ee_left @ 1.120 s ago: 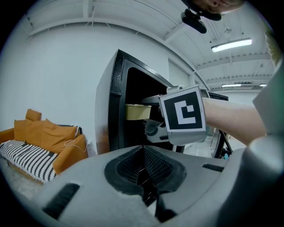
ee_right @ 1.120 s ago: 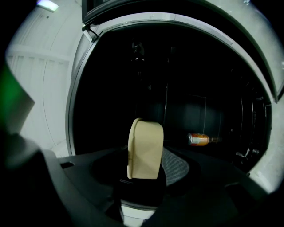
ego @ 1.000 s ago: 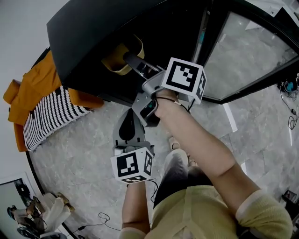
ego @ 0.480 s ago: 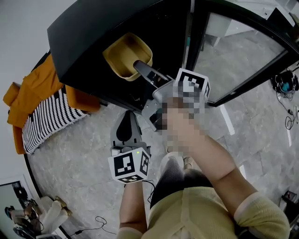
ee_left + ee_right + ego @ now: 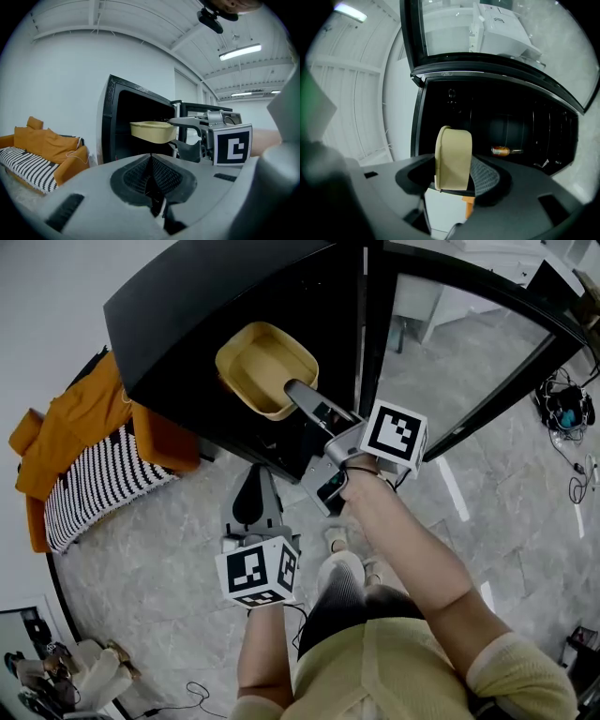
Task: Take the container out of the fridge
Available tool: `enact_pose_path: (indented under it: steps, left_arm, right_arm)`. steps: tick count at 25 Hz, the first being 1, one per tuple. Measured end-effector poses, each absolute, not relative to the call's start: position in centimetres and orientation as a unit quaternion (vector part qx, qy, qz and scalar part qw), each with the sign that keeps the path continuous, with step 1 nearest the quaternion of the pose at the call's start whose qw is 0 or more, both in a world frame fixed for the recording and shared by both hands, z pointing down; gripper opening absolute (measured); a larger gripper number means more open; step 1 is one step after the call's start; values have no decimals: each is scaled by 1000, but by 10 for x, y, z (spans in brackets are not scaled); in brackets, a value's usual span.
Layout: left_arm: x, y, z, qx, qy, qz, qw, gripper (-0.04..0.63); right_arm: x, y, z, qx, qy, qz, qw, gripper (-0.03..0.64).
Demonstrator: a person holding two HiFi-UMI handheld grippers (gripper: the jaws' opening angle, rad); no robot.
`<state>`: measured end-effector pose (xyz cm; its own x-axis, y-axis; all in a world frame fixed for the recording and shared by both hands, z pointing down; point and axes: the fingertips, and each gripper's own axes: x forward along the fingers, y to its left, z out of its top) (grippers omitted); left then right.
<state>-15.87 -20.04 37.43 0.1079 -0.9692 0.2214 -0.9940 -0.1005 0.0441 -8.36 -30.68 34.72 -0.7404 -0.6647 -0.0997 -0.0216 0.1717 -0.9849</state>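
A shallow yellow container (image 5: 265, 369) hangs in front of the open black fridge (image 5: 187, 296), outside its dark opening. My right gripper (image 5: 296, 396) is shut on the container's near rim, one jaw over the wall and one under. In the right gripper view the container (image 5: 453, 159) stands edge-on between the pads of the right gripper (image 5: 454, 182). My left gripper (image 5: 253, 495) hangs lower, near the floor, shut on nothing. From the left gripper view the container (image 5: 150, 131) and the right gripper (image 5: 187, 123) show ahead of the left gripper (image 5: 151, 183).
The fridge's glass door (image 5: 469, 334) stands swung open at the right. A bottle (image 5: 505, 150) lies on a shelf inside the fridge. An orange sofa (image 5: 56, 418) with a striped blanket (image 5: 103, 470) stands left of the fridge. Cables (image 5: 567, 409) lie on the grey floor at the right.
The right gripper has drawn the yellow container out of the fridge's dark opening, so its whole inside now shows. The left gripper has hardly moved.
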Motion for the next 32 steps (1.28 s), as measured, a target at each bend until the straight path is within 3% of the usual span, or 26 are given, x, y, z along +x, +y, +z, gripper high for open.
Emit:
enact_pose_path:
  steps: [32]
  left_arm:
    - [-114,-134,357,751,-651,50,98,26]
  right_arm:
    - [31,-184,363,-242,725,-590,259,242]
